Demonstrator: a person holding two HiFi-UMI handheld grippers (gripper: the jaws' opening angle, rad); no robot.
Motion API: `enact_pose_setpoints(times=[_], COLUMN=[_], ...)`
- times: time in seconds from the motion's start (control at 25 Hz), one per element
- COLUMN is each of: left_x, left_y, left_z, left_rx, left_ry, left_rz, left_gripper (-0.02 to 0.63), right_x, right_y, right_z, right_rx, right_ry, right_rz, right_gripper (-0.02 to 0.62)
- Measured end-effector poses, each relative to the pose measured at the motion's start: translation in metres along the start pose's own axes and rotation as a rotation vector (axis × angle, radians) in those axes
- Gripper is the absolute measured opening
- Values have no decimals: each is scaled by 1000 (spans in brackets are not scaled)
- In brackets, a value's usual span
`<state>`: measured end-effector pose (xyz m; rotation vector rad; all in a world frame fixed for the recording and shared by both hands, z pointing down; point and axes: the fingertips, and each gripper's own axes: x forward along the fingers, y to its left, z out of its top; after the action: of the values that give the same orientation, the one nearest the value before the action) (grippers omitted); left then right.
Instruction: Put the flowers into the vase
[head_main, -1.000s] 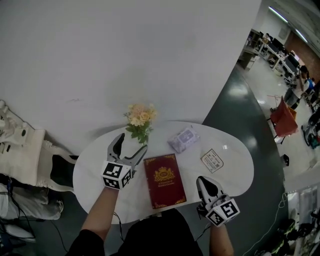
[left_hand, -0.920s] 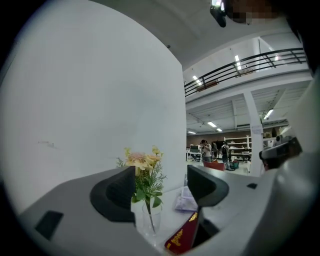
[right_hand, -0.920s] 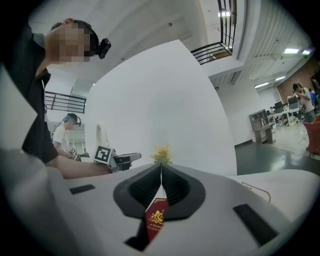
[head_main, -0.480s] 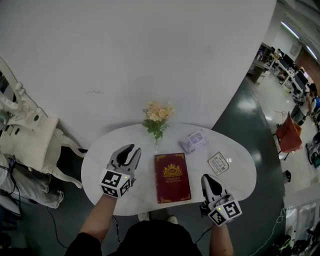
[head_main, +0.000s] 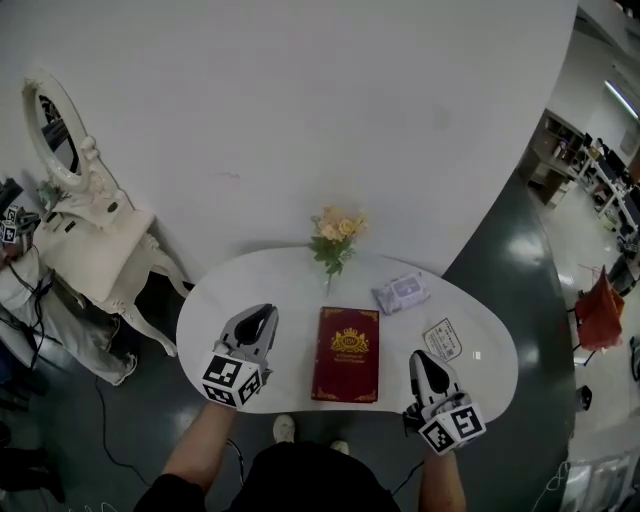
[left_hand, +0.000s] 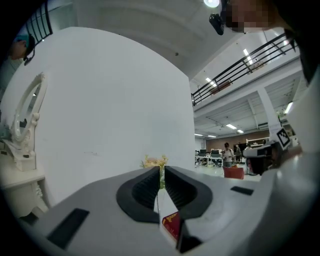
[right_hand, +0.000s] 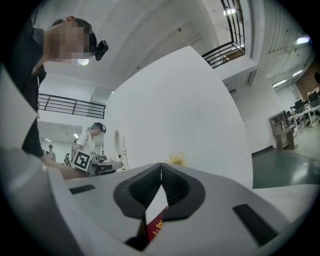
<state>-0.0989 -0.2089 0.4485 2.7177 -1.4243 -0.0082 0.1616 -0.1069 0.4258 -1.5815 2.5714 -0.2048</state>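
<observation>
A small bunch of pale yellow flowers (head_main: 338, 228) stands upright at the far edge of the white oval table (head_main: 280, 285); I cannot make out a vase under it. My left gripper (head_main: 262, 315) hovers over the table's near left, well short of the flowers. Its jaws are closing to a thin slit with nothing between them. Through that slit the left gripper view shows the flowers (left_hand: 155, 161) far ahead. My right gripper (head_main: 420, 357) is shut and empty at the near right. The flowers (right_hand: 176, 159) peek over its jaws in the right gripper view.
A dark red book (head_main: 349, 352) with gold print lies between the grippers. A pale packet (head_main: 402, 292) and a small card (head_main: 442, 338) lie to the right. A white dressing table with an oval mirror (head_main: 90, 240) stands left of the table. Another person stands in the background.
The left gripper's jaws have closed from wide open, and it has pulled back from the flowers toward the near edge. The right gripper stays shut, nearly in place.
</observation>
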Motion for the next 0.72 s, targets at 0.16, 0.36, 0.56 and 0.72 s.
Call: enact_pose_setpoints(times=[0.16,0.36,0.56,0.72], left_x=[-16,-34,-41,-38], left_y=[-14,-24,-23,-21], left_z=[-2,-10,-21,-21], left_rx=[-25,-34,-57,-56], left_ry=[-12,-9,9,10], left_rz=[15,53,86,87], left_gripper=[37,37,37,37], right_x=[-6,-7,-4,-3], right_y=[-6,-12,-14,-18], right_z=[-2,-9,-18,-19], right_rx=[15,6,21,26], right_ry=[0,24,40,44], right_rz=[22,35,48,50], right_gripper=[23,23,23,23])
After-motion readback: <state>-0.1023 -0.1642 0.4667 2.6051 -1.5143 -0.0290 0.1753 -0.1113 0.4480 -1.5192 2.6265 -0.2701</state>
